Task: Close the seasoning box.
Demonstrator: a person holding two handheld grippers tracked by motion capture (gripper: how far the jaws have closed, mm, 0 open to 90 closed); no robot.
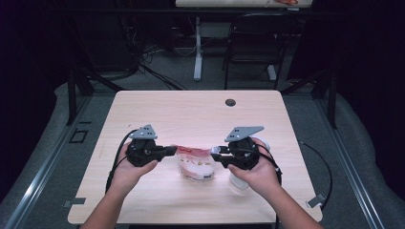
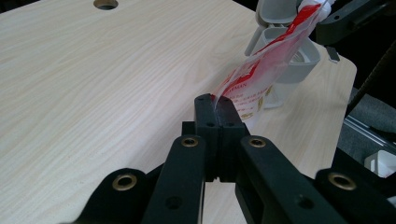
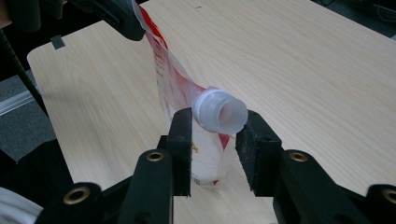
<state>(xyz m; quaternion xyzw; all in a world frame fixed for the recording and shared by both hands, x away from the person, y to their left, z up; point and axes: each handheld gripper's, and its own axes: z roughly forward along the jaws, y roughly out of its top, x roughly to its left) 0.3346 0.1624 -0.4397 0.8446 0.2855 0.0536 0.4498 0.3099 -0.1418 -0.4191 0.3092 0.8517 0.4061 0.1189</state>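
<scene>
While the left gripper (image 2: 215,103) is pinching one top corner of the pouch (image 1: 195,164) with its jaws fully closed, the right gripper (image 3: 214,128) is standing partly open, its jaws flanking the white cap (image 3: 219,111) without visibly pressing it. The pouch is hanging between them, its base resting on the table (image 1: 191,109).

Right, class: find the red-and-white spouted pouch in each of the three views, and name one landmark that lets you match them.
High view: the pouch hangs low at centre, between the two grippers.
Left gripper view: right of centre, its edge clamped in the left gripper, rising to the upper right.
Right gripper view: centre, with its white cap between the right gripper's fingers.
Shared landmark: the light wooden table beneath it.
</scene>
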